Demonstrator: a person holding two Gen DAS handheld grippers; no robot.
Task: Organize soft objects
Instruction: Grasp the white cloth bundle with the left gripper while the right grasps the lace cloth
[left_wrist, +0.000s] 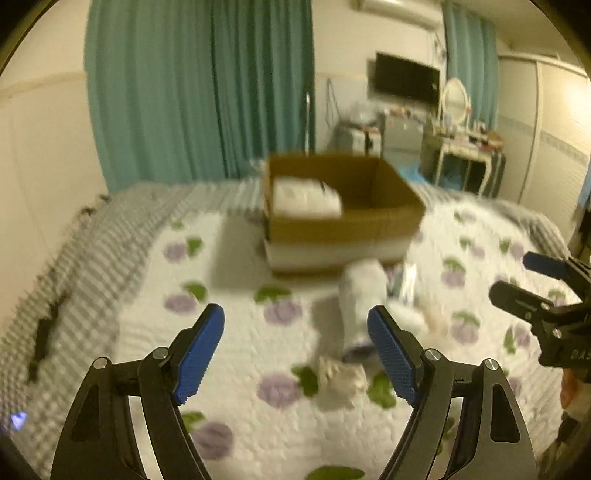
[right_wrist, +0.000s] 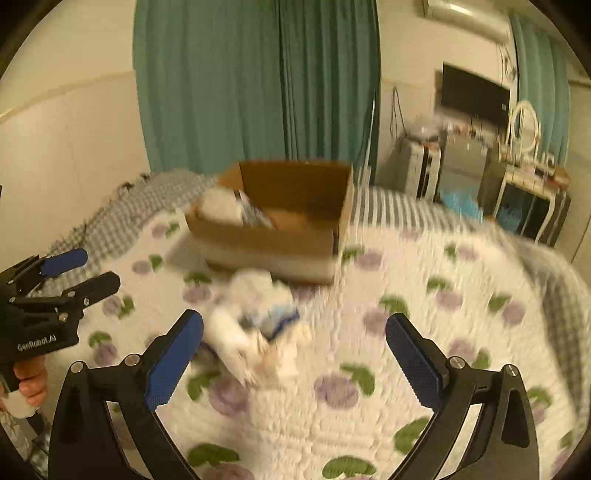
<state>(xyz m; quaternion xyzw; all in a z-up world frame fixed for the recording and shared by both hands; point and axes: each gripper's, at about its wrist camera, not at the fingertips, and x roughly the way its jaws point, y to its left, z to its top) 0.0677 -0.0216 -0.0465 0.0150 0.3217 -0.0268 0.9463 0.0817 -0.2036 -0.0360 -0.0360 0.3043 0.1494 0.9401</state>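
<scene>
An open cardboard box (left_wrist: 369, 218) stands on the bed and holds a white folded item (left_wrist: 306, 197); it also shows in the right wrist view (right_wrist: 266, 236). In front of it lies a blurred pile of white soft objects (left_wrist: 360, 302), (right_wrist: 258, 325). My left gripper (left_wrist: 295, 354) is open and empty, just short of the pile, and shows at the left of the right wrist view (right_wrist: 81, 269). My right gripper (right_wrist: 295, 358) is open and empty, with the pile near its left finger, and shows at the right of the left wrist view (left_wrist: 524, 277).
The bed has a white quilt with purple flowers (left_wrist: 229, 332) over a grey checked blanket (left_wrist: 74, 266). Teal curtains (left_wrist: 199, 88) hang behind. A wall TV (left_wrist: 406, 77), a dresser with an oval mirror (left_wrist: 456, 99) and a wardrobe (left_wrist: 554, 129) stand at the far right.
</scene>
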